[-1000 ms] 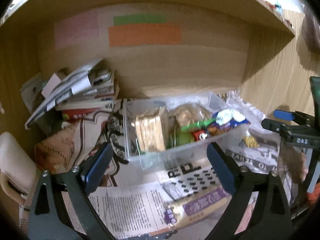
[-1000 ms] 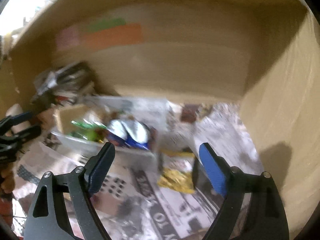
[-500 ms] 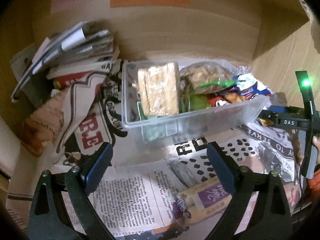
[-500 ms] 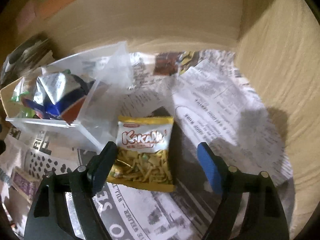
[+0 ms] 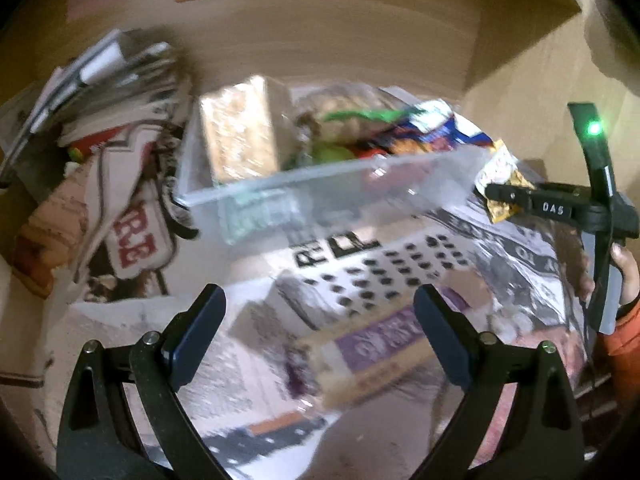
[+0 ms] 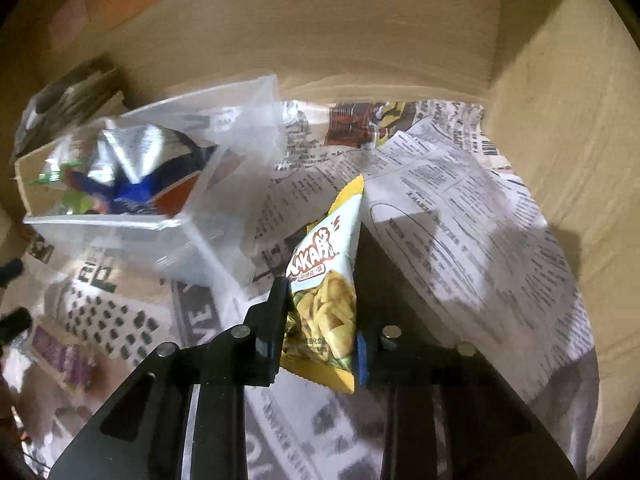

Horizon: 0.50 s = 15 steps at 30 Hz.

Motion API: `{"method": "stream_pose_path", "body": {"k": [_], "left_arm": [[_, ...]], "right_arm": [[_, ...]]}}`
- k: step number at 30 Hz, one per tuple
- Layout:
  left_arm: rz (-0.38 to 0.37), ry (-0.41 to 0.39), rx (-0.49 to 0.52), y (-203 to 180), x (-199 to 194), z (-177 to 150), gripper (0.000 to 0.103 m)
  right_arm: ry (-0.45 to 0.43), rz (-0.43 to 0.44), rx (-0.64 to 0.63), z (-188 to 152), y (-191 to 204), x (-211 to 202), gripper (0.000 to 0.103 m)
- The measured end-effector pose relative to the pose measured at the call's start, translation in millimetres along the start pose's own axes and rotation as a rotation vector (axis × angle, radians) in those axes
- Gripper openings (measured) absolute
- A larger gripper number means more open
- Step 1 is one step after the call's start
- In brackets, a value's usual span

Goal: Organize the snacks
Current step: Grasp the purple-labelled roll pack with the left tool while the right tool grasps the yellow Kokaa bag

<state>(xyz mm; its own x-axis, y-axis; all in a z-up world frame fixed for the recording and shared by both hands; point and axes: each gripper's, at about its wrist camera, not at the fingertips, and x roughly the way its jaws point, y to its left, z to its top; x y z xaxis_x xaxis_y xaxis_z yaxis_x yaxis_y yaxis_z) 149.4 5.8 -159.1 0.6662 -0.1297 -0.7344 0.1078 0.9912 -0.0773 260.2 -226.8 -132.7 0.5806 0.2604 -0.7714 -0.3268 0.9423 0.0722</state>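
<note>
Right gripper (image 6: pixel 320 344) clamped on the lower part of a yellow-and-pale-green crinkled foil chip packet (image 6: pixel 326 292), packet standing on edge between the jaws, just right of a clear rectangular plastic bin (image 6: pixel 120 236) stuffed with snack bags. Left gripper (image 5: pixel 320 340) spread wide and holding nothing, hanging over a tan-and-purple wrapped snack bar (image 5: pixel 372 352) that lies flat on the newspaper lining (image 5: pixel 132 332) of the wooden shelf. Left view motion-blurred; a stack of folded papers (image 5: pixel 104 88) sits left of the bin.
</note>
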Motion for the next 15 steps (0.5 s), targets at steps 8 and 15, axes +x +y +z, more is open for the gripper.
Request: {"method": "stream_pose_path", "body": {"k": [8, 15], "left_arm": [[-0.070, 0.057, 0.019, -21.2, 7.4, -13.7, 0.096], [-0.090, 0.061, 0.028, -36.0, -7.4, -26.3, 0.096]], "right_arm": [[-0.067, 0.047, -0.011, -21.0, 3.2, -43.2, 0.025], [-0.120, 0.112, -0.047, -38.7, 20.7, -73.1, 0.025]]}}
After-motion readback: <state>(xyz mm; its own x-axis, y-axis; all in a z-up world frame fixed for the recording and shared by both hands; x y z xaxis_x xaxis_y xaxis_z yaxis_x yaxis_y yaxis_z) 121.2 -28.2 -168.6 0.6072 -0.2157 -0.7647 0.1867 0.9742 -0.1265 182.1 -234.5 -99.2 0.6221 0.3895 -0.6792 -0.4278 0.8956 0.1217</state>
